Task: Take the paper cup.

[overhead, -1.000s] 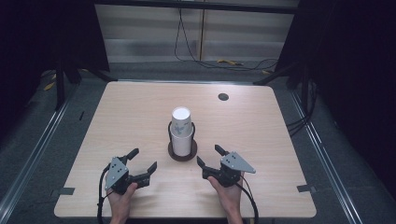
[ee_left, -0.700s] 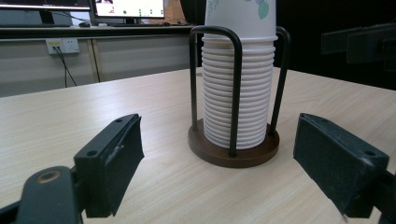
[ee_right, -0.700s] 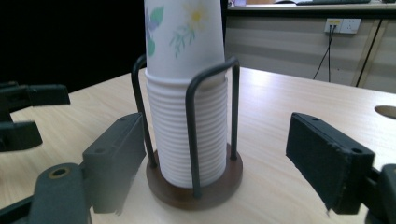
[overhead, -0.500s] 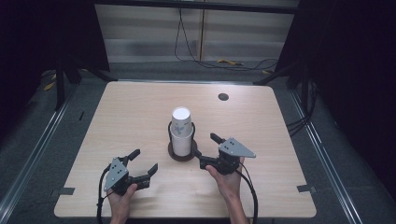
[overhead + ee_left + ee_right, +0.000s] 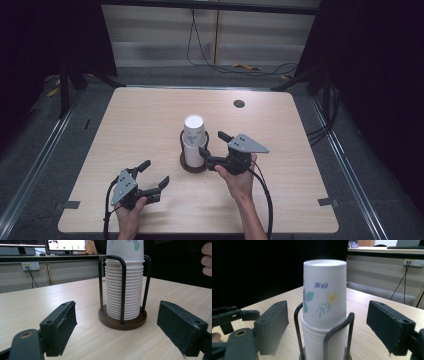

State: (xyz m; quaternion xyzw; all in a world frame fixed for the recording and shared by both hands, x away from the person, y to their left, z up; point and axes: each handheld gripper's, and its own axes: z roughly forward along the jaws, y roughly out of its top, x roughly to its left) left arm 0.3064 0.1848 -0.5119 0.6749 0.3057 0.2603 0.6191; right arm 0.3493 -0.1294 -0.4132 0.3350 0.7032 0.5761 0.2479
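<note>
A stack of upturned white paper cups (image 5: 194, 131) with a flower print stands in a black wire holder on a round brown base (image 5: 192, 165) at mid-table. My right gripper (image 5: 213, 143) hovers just right of the stack at the level of the top cup, and its jaws have just been opening. In the right gripper view the top cup (image 5: 324, 290) stands ahead between the spread jaws of the right gripper (image 5: 328, 315), with no pad touching it. My left gripper (image 5: 155, 172) rests open near the front left and faces the cup stack (image 5: 124, 285).
A small dark round spot (image 5: 239, 104) marks the wooden table (image 5: 300, 165) at the far right. Cables (image 5: 240, 66) lie on the floor beyond the far edge. Black curtains flank both sides. The person's right hand (image 5: 207, 260) edges into the left gripper view.
My right gripper has risen and moved forward to the cup stack, with its jaws spread wider. The left gripper has stayed where it was.
</note>
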